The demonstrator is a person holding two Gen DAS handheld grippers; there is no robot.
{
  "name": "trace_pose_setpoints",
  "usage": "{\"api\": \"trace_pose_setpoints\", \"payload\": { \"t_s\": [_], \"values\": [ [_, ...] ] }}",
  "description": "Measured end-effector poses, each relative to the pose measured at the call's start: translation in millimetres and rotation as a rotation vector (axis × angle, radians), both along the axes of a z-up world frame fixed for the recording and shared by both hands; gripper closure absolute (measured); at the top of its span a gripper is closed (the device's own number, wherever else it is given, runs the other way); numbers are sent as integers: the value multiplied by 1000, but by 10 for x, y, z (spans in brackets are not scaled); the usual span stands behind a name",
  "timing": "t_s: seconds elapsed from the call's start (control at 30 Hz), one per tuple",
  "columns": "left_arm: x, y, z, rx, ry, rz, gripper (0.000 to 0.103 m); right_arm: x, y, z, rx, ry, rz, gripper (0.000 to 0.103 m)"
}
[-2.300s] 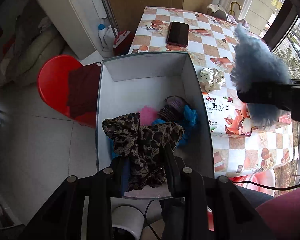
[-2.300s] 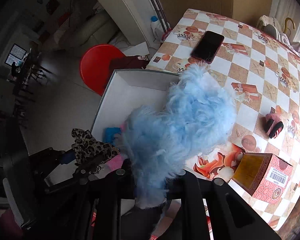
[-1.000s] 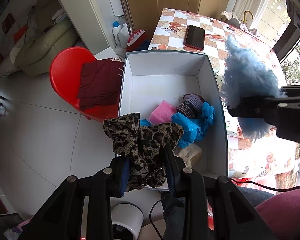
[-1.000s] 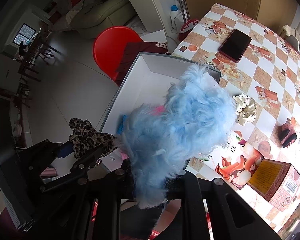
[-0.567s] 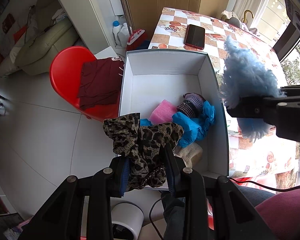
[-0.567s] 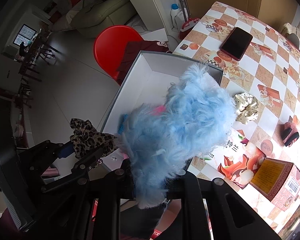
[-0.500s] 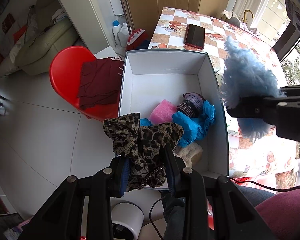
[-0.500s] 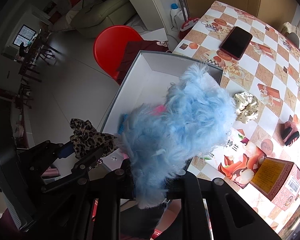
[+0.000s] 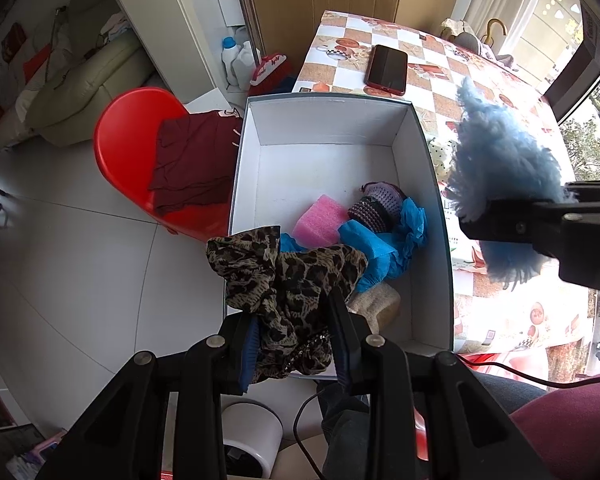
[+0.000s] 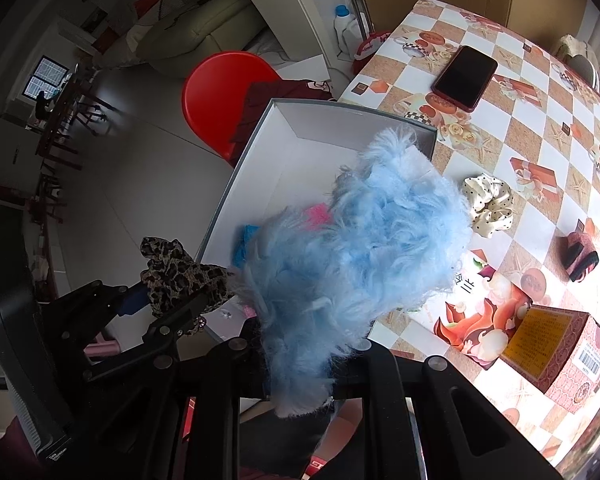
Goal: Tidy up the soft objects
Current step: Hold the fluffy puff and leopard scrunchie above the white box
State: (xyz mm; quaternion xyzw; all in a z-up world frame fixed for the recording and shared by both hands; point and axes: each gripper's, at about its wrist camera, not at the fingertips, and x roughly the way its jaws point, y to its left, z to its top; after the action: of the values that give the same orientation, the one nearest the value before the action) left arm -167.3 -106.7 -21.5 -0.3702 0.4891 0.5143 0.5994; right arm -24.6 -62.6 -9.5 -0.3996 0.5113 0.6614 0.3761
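Checkered tablecloth (image 10: 512,128), white rectangular box (image 9: 324,120), fluffy blue tuft (image 10: 356,252)

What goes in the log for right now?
left gripper: holds leopard cloth | right gripper: holds blue fluff | box: open

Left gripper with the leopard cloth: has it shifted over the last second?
No. The left gripper holds the leopard cloth at the white box's near-left corner, as before.

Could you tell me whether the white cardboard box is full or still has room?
Partly filled. The white cardboard box holds a pink foam block and blue items near its front; its far half is bare.
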Motion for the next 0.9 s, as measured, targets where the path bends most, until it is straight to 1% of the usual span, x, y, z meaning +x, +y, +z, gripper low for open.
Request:
{"api": "trace_pose_setpoints", "payload": {
  "t_s": [0.57, 0.9],
  "values": [
    [97, 81, -75, -34, 9, -32, 68, 86, 27, -92, -37, 7, -32, 85],
    [126, 133, -93, -40, 13, -34, 68, 73, 46, -78, -29, 6, -19, 85]
  ]
}}
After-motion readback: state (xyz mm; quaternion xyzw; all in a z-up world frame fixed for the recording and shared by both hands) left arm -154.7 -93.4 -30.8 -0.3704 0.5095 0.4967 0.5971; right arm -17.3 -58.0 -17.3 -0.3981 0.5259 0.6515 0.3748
